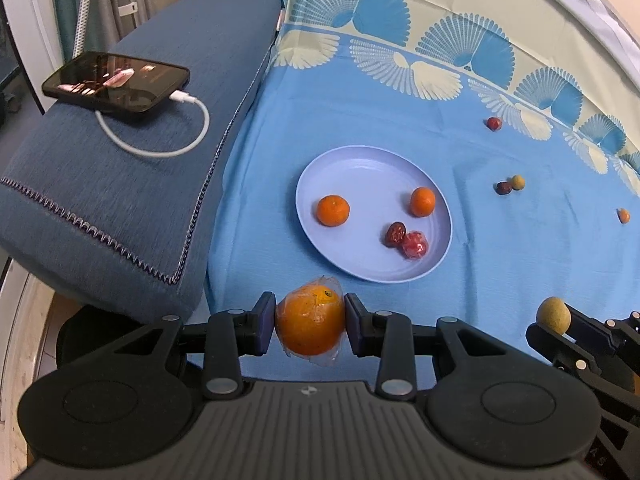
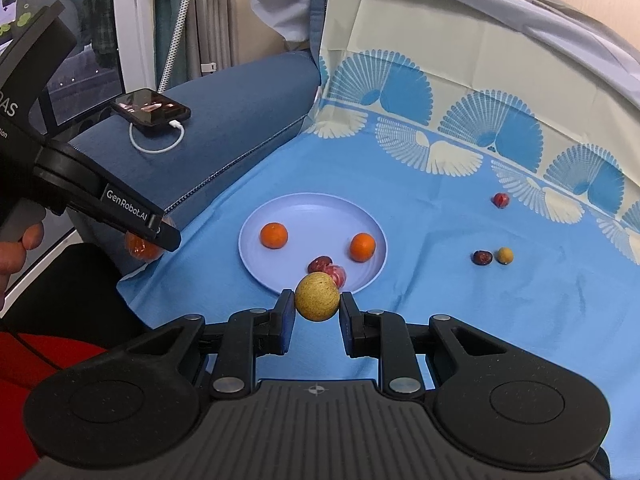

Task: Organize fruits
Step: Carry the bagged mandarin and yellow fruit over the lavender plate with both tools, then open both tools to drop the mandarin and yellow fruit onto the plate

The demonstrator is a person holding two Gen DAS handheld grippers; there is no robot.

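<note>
Left gripper (image 1: pixel 310 322) is clamped on a plastic-wrapped orange (image 1: pixel 310 320), held just short of the near rim of the lavender plate (image 1: pixel 360 168). My right gripper (image 2: pixel 317 307) grips a tan round fruit (image 2: pixel 317 297) between both pads, also near the plate's near edge.

Step in hand, as I judge it: transport of two fruits to the plate, with release not yet done. The plate already carries two small oranges (image 1: pixel 333 210) (image 1: pixel 423 201), a dark red date (image 1: pixel 395 234) and a wrapped red fruit (image 1: pixel 415 244) touching it.

Next move calls for:
1. Advancing each gripper over a bare part of the plate, clear of the fruit already there.
2. Lowering before opening, since round fruit may roll off the shallow rim.
3. Keeping the two grippers apart; they sit close side by side.

Loose fruit remains on the cloth to the right: a red piece (image 1: pixel 494 123) far off, a dark date (image 1: pixel 503 188) touching a small yellow fruit (image 1: pixel 517 182), and a small orange piece (image 1: pixel 623 215).

Surface: a blue cloth (image 1: pixel 320 112) with a fan-pattern border, slightly creased. To the left, a blue cushioned armrest (image 1: pixel 132 184) holds a phone (image 1: pixel 116 81) on a white cable (image 1: pixel 160 148). Curtains stand beyond.
</note>
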